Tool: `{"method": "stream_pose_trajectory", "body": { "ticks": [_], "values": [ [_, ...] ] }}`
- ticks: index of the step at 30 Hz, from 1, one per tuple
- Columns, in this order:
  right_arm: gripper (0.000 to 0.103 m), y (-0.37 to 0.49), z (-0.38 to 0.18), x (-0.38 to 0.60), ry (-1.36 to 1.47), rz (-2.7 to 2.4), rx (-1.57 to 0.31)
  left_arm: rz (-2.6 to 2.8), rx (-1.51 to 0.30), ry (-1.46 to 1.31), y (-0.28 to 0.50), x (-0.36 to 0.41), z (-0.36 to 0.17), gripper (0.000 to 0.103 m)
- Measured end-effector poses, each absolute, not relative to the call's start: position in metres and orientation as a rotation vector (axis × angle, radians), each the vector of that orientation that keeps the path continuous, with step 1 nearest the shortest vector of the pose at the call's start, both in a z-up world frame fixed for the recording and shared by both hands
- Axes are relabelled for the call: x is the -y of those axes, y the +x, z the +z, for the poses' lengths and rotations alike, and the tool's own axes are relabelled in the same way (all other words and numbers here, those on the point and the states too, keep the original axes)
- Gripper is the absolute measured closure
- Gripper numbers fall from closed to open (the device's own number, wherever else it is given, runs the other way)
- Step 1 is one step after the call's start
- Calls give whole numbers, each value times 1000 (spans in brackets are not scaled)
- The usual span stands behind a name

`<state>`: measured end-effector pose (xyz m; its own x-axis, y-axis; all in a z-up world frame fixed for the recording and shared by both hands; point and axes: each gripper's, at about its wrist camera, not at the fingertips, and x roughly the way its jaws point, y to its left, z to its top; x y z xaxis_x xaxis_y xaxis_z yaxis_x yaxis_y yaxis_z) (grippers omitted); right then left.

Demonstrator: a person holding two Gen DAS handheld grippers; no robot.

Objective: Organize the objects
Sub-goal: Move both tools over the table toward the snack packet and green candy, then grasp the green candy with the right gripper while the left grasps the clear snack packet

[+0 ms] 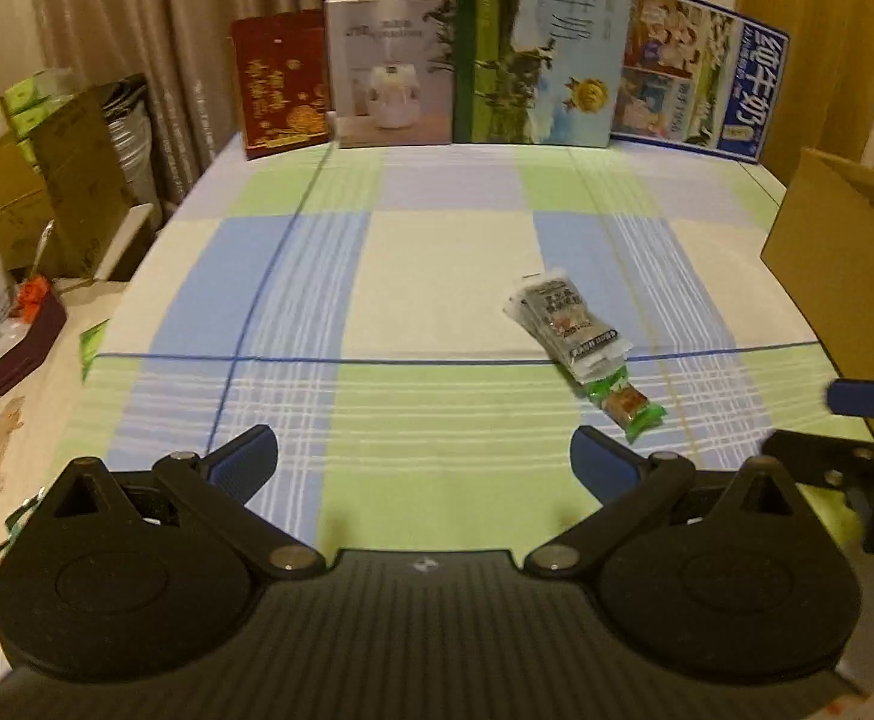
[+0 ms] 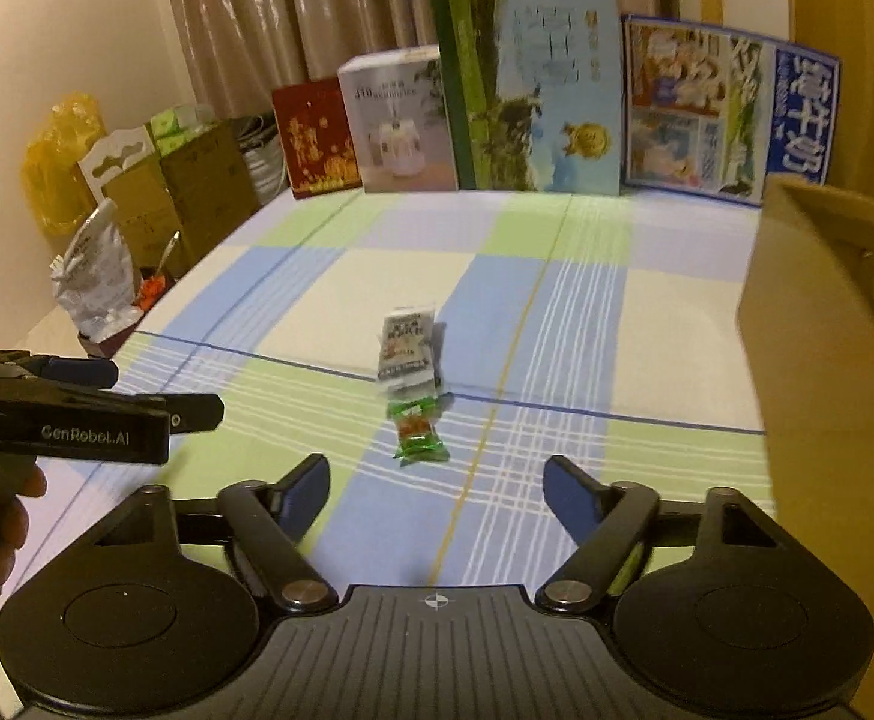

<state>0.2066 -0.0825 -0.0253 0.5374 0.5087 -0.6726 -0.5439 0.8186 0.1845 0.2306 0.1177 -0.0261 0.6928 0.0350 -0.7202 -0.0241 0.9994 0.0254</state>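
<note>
Grey snack packets (image 2: 408,348) and green candy wrapper (image 2: 419,437) lie end to end, long axis running near-to-far, green end nearest. Both sit just beyond the right gripper (image 2: 436,483), jaws apart, nothing between. Left gripper (image 1: 424,456) released too, packets far-right of it. Checked tablecloth (image 1: 437,252); cardboard box (image 2: 827,324) right; printed boxes (image 1: 389,66) and curtain (image 1: 155,12) far.

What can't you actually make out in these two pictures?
- Cardboard box: its inside is hidden by its own wall, and the frame edge cuts it off in both views.
- Grey packets: print too small and blurred.
- Right tool: cut off by the left view's edge.
- Green packet: label unreadable.
</note>
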Motion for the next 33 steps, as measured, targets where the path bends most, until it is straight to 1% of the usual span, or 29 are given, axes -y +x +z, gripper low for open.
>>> {"method": "stream_pose_trajectory", "body": {
  "ticks": [1, 3, 9, 17, 19, 20, 21, 25, 31, 33],
  "values": [
    [35, 213, -31, 79, -36, 635, -800, 30, -798, 31, 235, -118, -26, 1],
    [44, 223, -40, 71, -35, 645, -819, 28, -772, 54, 243, -119, -24, 1],
    [57, 245, -58, 46, -98, 673, -813, 18, -788, -22, 265, -128, -30, 1],
    [67, 261, -82, 26, -169, 675, -834, 45, -797, -3, 279, -125, -35, 1],
    [73, 263, -86, 22, -189, 671, -828, 51, -802, 6, 280, -125, -38, 1],
    [80, 263, -87, 20, -201, 668, -818, 50, -807, 4, 282, -125, -39, 1],
    [82, 263, -88, 18, -218, 663, -811, 50, -813, -2, 284, -125, -41, 1],
    [84, 261, -83, 22, -230, 638, -833, 40, -829, 3, 289, -123, -46, 1],
    [84, 277, -63, 57, -146, 522, -831, -19, -823, -18, 300, -105, -49, 2],
    [84, 284, -61, 70, -119, 491, -834, -35, -816, -30, 306, -96, -51, 7]
  ]
}}
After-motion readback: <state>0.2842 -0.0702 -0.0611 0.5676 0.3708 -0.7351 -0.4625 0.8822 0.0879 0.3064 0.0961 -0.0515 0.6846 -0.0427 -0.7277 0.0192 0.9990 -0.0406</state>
